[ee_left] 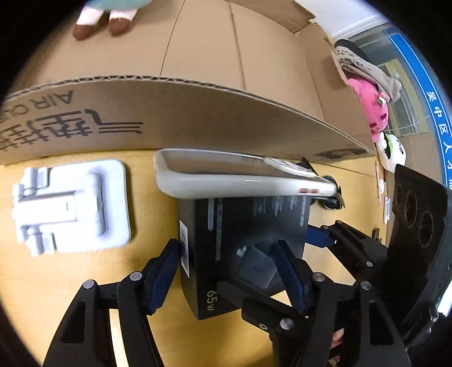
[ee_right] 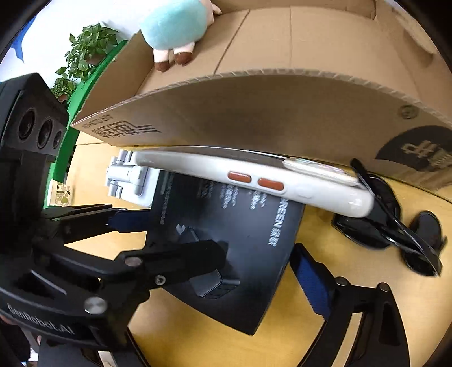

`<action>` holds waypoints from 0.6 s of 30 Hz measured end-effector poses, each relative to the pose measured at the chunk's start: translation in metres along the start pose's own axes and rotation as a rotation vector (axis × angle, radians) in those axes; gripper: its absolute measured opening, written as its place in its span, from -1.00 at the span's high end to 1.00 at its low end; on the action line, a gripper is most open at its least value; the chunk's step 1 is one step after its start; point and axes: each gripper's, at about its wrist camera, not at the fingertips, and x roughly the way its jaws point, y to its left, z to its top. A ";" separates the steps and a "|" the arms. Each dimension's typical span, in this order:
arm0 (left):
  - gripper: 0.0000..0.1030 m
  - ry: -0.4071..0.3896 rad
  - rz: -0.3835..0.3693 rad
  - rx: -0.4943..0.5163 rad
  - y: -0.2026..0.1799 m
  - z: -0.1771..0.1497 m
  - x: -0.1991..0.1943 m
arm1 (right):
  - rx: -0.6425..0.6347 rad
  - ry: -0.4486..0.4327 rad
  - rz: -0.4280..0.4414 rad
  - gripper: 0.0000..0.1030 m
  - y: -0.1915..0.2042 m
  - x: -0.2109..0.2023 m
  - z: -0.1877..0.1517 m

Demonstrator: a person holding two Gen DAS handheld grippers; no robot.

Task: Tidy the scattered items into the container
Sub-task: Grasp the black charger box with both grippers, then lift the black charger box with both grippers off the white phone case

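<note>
A black charger box (ee_left: 243, 254) (ee_right: 234, 242) marked 65W lies on the yellow table with a white-cased phone (ee_left: 240, 175) (ee_right: 254, 177) resting across its far end. My left gripper (ee_left: 228, 271) is open, its blue pads (ee_left: 165, 271) on either side of the box. My right gripper (ee_right: 214, 248) is open around the same box from the other side. The cardboard box (ee_left: 212, 113) (ee_right: 268, 113) stands just behind, open on top. A teal plush toy (ee_right: 175, 25) sits inside it.
A white folding phone stand (ee_left: 70, 206) (ee_right: 127, 177) lies left of the black box. Black sunglasses (ee_right: 395, 223) lie right of the phone. Pink and white plush toys (ee_left: 375, 113) sit beside the cardboard box. A plant (ee_right: 82, 53) stands behind.
</note>
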 end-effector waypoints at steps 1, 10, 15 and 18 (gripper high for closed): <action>-0.28 -0.004 0.010 0.003 -0.003 -0.004 -0.004 | -0.006 0.000 -0.006 -0.80 0.003 -0.003 -0.002; -0.27 -0.115 0.049 0.041 -0.041 -0.030 -0.074 | -0.026 -0.100 -0.001 -0.73 0.035 -0.077 -0.023; -0.27 -0.169 0.093 0.075 -0.072 -0.041 -0.109 | -0.023 -0.136 -0.021 -0.72 0.054 -0.121 -0.028; -0.26 -0.105 0.133 0.041 -0.074 -0.040 -0.094 | 0.004 -0.054 -0.018 -0.69 0.053 -0.112 -0.032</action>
